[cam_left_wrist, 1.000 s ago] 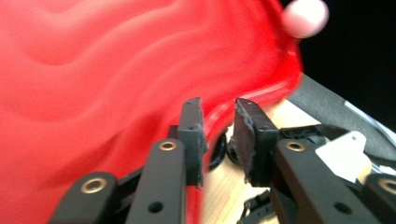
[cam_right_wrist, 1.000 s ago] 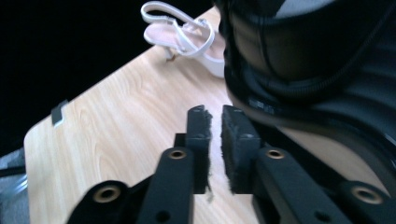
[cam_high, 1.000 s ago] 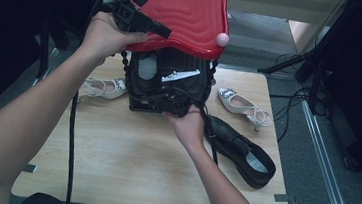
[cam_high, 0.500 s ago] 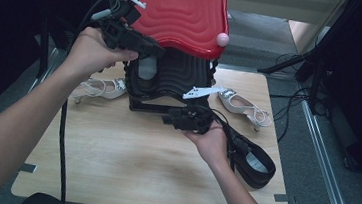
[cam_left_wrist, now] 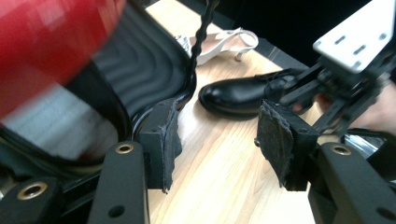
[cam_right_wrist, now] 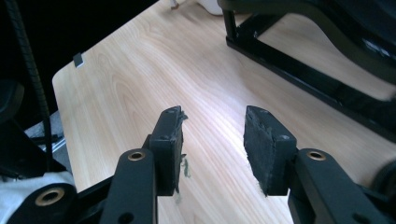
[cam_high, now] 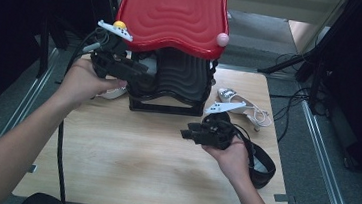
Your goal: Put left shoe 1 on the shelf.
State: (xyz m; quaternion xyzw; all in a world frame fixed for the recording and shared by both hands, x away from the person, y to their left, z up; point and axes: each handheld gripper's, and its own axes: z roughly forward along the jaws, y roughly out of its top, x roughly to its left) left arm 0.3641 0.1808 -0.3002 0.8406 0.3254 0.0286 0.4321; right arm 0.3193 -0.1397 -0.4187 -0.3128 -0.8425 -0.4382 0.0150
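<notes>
over the last second the right tongs [cam_high: 186, 132] have been drawn back from the black base of the red-topped case [cam_high: 170, 83] to the middle of the high view, above bare desk [cam_high: 127, 172]; the left tongs [cam_high: 146, 76] have been lowered to the case's left edge. it seems the case has been let go by the right side. both tongs are seen parted with nothing between the pads. the case stands at upper centre, touching or just beside the left tongs, though this is blurred. a black shoe [cam_high: 261, 162] lies at lower right.
</notes>
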